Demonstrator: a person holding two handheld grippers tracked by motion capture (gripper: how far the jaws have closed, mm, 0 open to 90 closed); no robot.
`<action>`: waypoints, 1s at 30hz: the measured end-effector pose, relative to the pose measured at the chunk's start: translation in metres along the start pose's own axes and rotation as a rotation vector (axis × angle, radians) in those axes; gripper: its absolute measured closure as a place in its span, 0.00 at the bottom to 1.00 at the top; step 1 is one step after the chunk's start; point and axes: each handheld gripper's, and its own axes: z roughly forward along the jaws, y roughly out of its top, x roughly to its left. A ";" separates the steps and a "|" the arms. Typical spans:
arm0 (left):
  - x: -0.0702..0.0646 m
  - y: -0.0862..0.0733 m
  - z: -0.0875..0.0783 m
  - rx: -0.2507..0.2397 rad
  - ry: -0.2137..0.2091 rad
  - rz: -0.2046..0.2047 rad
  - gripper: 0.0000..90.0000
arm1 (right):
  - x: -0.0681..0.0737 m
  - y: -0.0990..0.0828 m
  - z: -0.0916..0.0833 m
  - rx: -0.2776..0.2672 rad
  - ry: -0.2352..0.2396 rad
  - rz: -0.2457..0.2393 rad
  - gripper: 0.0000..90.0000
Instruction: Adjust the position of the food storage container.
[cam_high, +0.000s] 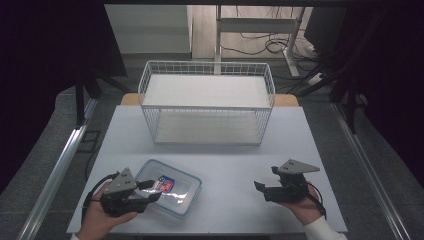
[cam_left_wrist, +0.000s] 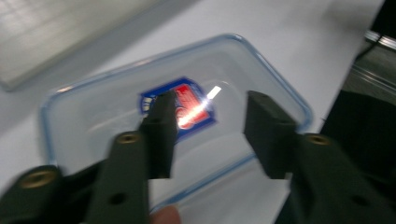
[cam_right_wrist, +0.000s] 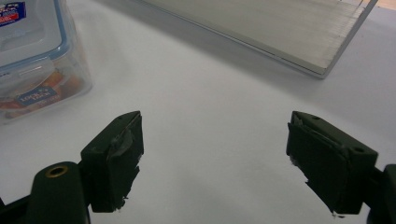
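Lying flat, container (cam_high: 172, 187) long axis diagonal, near-left to far-right; left gripper (cam_high: 150, 190) half-spread above lid, gripping nothing.

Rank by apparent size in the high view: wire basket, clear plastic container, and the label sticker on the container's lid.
1. wire basket, by far the largest.
2. clear plastic container, nearer the camera yet clearly smaller.
3. label sticker, a small patch on the container's lid.

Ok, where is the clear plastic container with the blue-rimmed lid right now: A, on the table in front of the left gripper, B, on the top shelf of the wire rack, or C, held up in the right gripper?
A: the container rests on the white table, right by the left gripper.
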 end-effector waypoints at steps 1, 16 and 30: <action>-0.003 0.001 0.000 0.009 -0.014 0.012 0.70 | 0.000 0.000 0.000 -0.001 -0.002 0.001 0.21; -0.039 -0.005 0.026 0.188 -0.170 0.169 1.00 | 0.000 0.000 -0.001 -0.004 0.005 0.005 0.21; -0.055 -0.010 0.062 0.327 -0.124 0.259 1.00 | -0.001 0.001 -0.003 -0.010 0.002 0.003 0.21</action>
